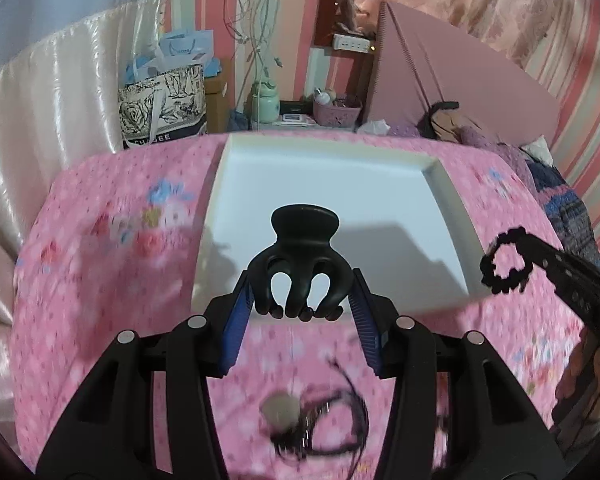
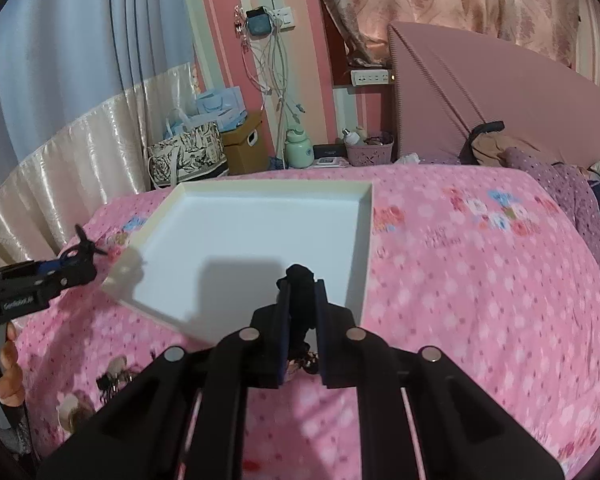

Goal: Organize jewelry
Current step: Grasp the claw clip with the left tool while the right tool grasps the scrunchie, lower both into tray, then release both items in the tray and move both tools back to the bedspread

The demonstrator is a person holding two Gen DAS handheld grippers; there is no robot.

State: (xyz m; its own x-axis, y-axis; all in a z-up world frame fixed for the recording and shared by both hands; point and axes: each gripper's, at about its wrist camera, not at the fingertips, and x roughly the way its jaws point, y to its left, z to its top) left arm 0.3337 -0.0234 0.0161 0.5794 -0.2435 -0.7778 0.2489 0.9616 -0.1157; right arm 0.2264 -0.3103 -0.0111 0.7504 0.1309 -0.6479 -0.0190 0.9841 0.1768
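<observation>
My left gripper [image 1: 302, 286] is shut on a black claw hair clip [image 1: 300, 240], whose teeth sit between the blue pads [image 1: 236, 320], above the near edge of a white tray [image 1: 436, 172]. My right gripper [image 2: 302, 286] is shut on a black beaded band [image 2: 299, 274] that sticks up from between its fingers, over the tray's [image 2: 364, 216] near corner. In the left wrist view the band [image 1: 500, 280] hangs as a ring from the right gripper [image 1: 530, 246]. In the right wrist view the left gripper [image 2: 82, 256] shows at the left with the clip [image 2: 85, 245].
The tray lies on a pink flowered bedspread [image 2: 460, 280]. A blurred pile of jewelry [image 1: 316, 420] with a black cord and a pale round piece lies on the bed below my grippers. A pink headboard [image 2: 480, 92], bags [image 2: 184, 152] and a bedside shelf stand beyond.
</observation>
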